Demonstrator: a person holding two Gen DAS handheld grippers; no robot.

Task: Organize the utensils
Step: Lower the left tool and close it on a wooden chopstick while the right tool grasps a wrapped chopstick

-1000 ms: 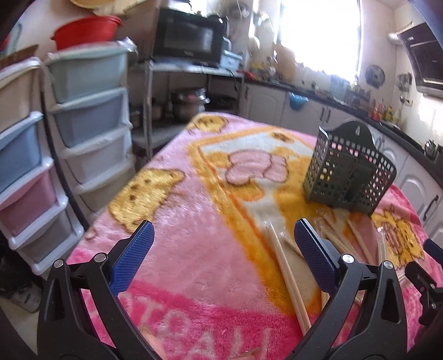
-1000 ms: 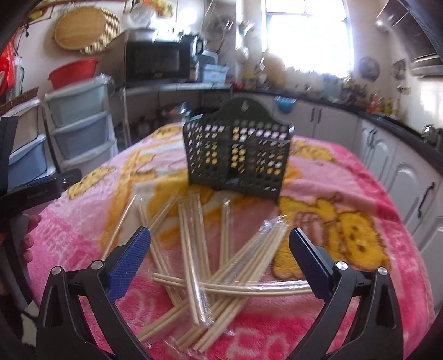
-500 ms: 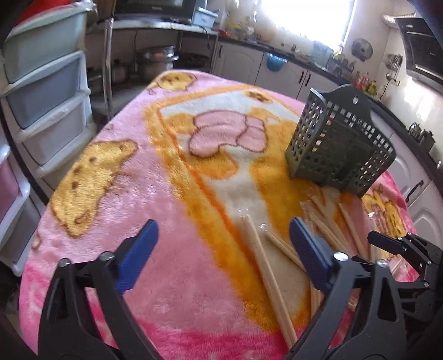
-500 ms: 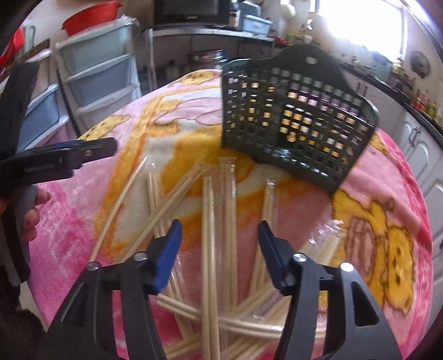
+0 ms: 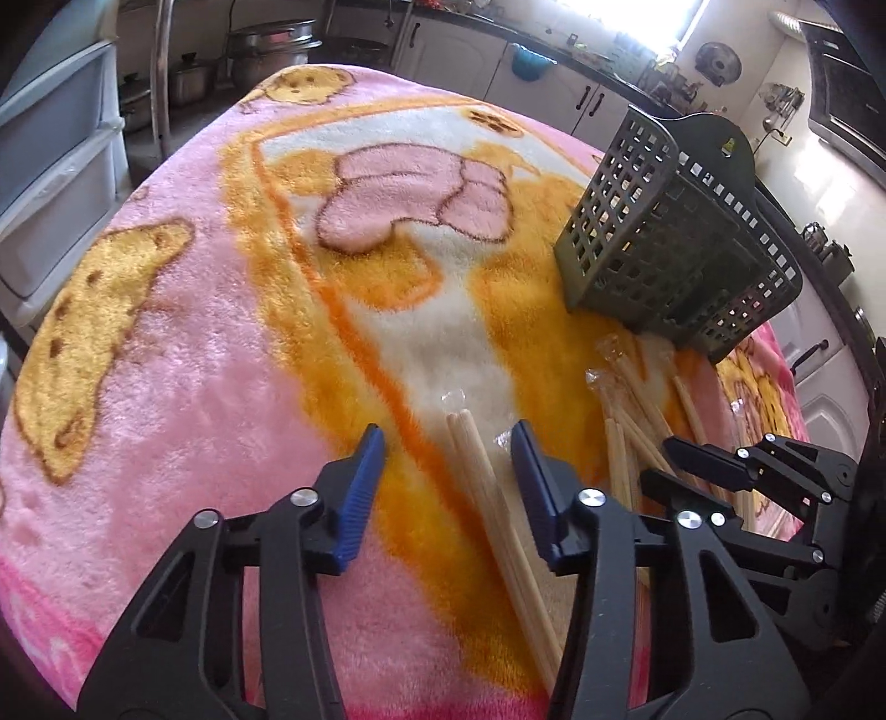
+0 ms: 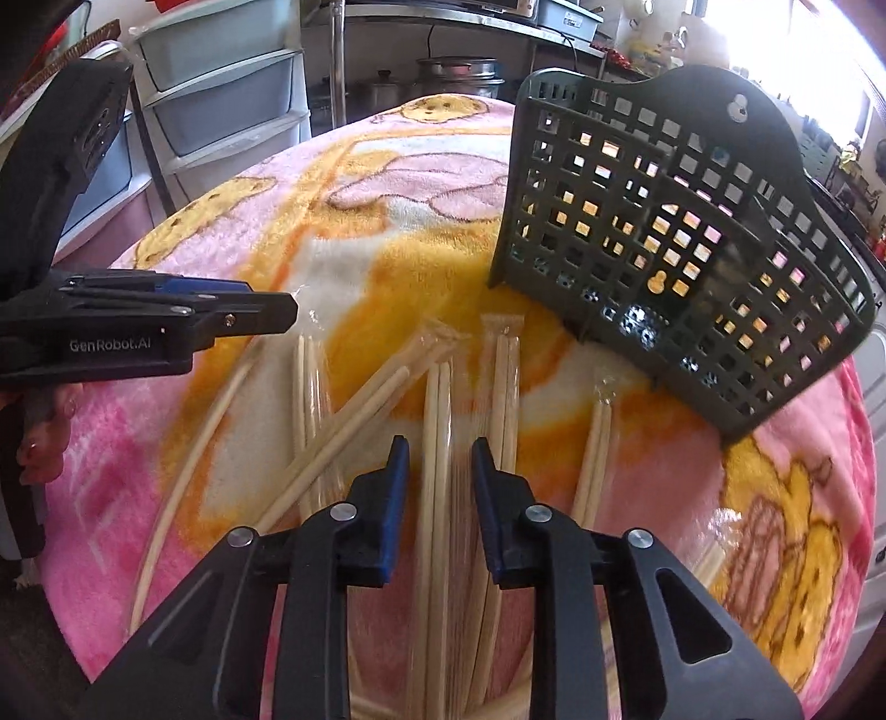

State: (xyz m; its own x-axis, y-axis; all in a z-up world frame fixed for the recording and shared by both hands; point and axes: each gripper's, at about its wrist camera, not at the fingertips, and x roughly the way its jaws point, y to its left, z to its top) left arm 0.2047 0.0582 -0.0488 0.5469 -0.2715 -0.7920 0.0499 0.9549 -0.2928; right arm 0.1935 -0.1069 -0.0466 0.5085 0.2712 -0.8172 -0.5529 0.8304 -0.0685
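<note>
My left gripper (image 5: 446,454) has just been closing, jaws half-narrowed around one wrapped chopstick pair (image 5: 482,487), pads not touching it. My right gripper (image 6: 437,468) has also been closing, jaws narrow, straddling another wrapped pair (image 6: 434,443); gaps show on both sides, so no grip. More wrapped chopsticks (image 6: 501,387) lie scattered on the pink blanket (image 5: 194,360), just in front of the dark mesh utensil basket (image 6: 681,232), which stands beyond them. Drawer units (image 6: 221,83) sit off to the left.

Sunlit kitchen: bright window (image 5: 659,22), white cabinets (image 5: 459,58), plastic drawer unit (image 6: 221,94), metal pots (image 5: 274,52).
</note>
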